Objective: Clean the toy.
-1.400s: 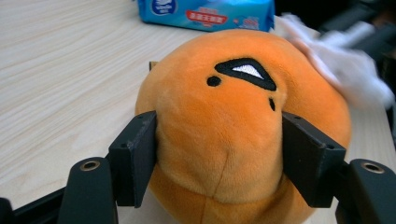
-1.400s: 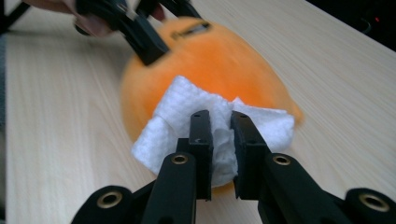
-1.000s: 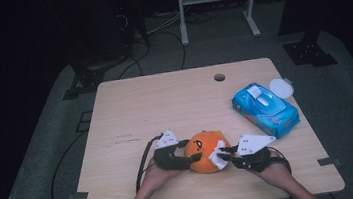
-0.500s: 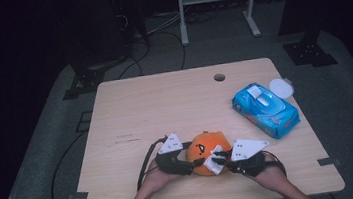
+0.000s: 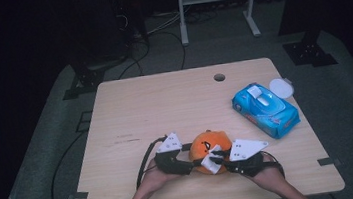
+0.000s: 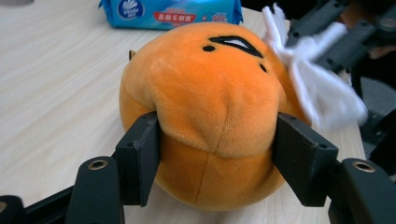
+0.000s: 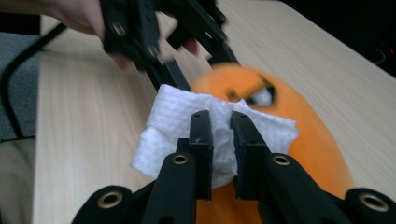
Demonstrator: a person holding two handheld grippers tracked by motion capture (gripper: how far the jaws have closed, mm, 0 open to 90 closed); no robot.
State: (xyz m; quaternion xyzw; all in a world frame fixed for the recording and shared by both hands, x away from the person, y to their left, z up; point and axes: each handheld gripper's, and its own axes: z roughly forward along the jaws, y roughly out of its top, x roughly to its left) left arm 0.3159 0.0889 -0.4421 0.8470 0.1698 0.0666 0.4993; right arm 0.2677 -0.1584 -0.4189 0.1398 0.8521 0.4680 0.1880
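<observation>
Fingers (image 6: 140, 161) of left gripper (image 5: 186, 166) just closed, squeezing orange plush (image 5: 210, 148); right gripper (image 7: 219, 130) pinches white tissue (image 7: 173, 121) against it

The plush toy (image 5: 209, 148) sits on the surface (image 5: 165, 106) close to its near edge, about midway between the left and right edges. The left hand-held gripper (image 5: 192, 165) lies just to its left, with the toy between its jaws; the right hand-held gripper (image 5: 216, 159) lies just to its right, with a tissue (image 5: 215, 159) between its jaws, resting against the toy's near right side. The pack of wipes (image 5: 265, 110) lies near the right edge, behind and right of the toy, well apart from it. A round lid (image 5: 282, 87) sits at the right edge, just behind the pack. A hole (image 5: 219, 77) lies near the far edge.
</observation>
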